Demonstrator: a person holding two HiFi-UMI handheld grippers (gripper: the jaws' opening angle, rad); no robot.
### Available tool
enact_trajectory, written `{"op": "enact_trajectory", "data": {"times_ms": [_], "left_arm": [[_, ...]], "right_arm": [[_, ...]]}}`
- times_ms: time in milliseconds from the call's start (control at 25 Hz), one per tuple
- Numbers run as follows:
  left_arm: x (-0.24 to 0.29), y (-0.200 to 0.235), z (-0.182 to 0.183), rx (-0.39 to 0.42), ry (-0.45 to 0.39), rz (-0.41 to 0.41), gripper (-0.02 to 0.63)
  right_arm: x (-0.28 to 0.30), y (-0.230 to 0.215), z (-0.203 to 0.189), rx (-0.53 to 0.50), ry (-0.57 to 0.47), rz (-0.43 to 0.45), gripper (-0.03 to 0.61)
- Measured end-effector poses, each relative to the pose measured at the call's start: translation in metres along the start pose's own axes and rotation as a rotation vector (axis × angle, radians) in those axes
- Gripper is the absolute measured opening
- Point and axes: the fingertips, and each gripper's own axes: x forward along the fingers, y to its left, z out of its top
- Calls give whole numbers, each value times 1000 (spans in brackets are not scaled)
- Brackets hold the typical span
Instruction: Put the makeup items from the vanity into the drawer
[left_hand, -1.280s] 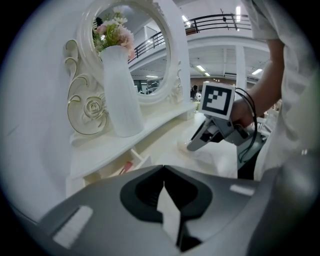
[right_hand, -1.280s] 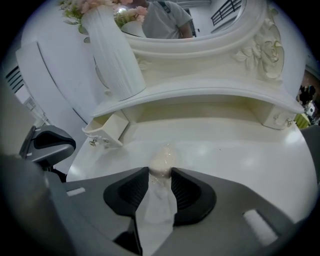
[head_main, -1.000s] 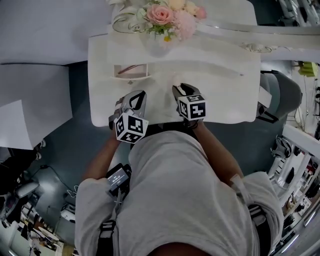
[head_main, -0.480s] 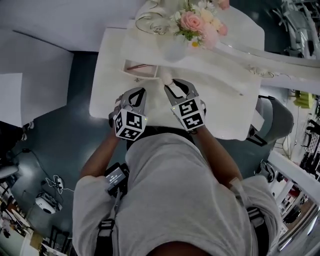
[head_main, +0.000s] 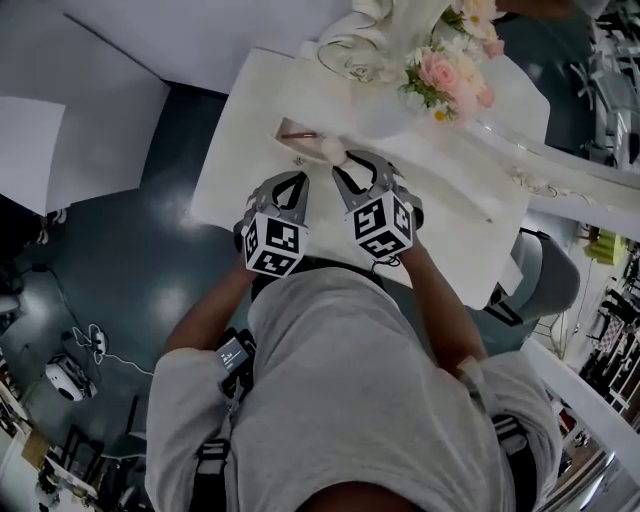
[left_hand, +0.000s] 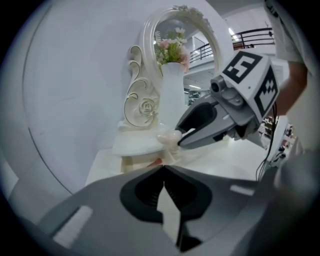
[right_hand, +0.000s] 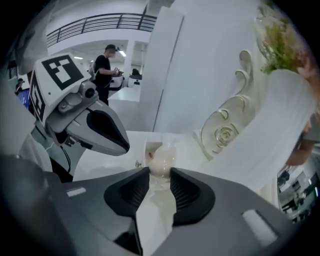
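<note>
right fingers: the right gripper (right_hand: 160, 172) is clamped on a pale pink sponge (right_hand: 161, 159). It looks like an egg-shaped makeup sponge in clear wrap, though I can't be sure of the wrap.
grip detail: the pads pinch the near end only. Most of the sponge sticks out past the tips toward the drawer.
left fingers: the left gripper (left_hand: 162, 167) has its jaws pressed together with nothing between them. It hangs just beside the right one, on its left.
sponge place: it is held off the vanity (head_main: 240, 150) surface, at the right front corner of the open drawer (head_main: 290, 145). I can't tell whether it is already over the opening or just short of it.
drawer: it is pulled open near the vanity's left end, below the raised back shelf. A thin red item (head_main: 298, 134) lies inside, too small for me to name.
step: I judge this as the carry, with the sponge picked up and on its way to the drawer but not yet let go.
next move: I'd ease the right gripper forward and a bit left until the sponge is fully over the opening. Then I'd lower it and spread the jaws.
watch: the hold is shallow on a soft, round thing, so it may slip or roll. The drawer rim is close to the tips, so I'd clear it before dropping.
left job: I see nothing for it now, so I'd keep it off the drawer front.
further out: a white vase (left_hand: 172, 95) with flowers (head_main: 445, 75) stands on the shelf behind the drawer. An ornate mirror frame (left_hand: 150, 30) is at the back edge, well apart from the tips.
</note>
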Motion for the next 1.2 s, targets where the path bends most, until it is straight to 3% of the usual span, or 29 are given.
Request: {"op": "enact_trajectory", "data": {"times_ms": [160,400,1200], "left_arm": [[0,7,-1,-10,0,8,3],[3,22,-10,-31,12,5,3],[17,35,-24,-55,25,-60,3]], "right_arm": [[14,6,5,-121,35,25,135],[33,9,5,-213,96,36,137],[51,9,-12,-229,195,36,140]]}}
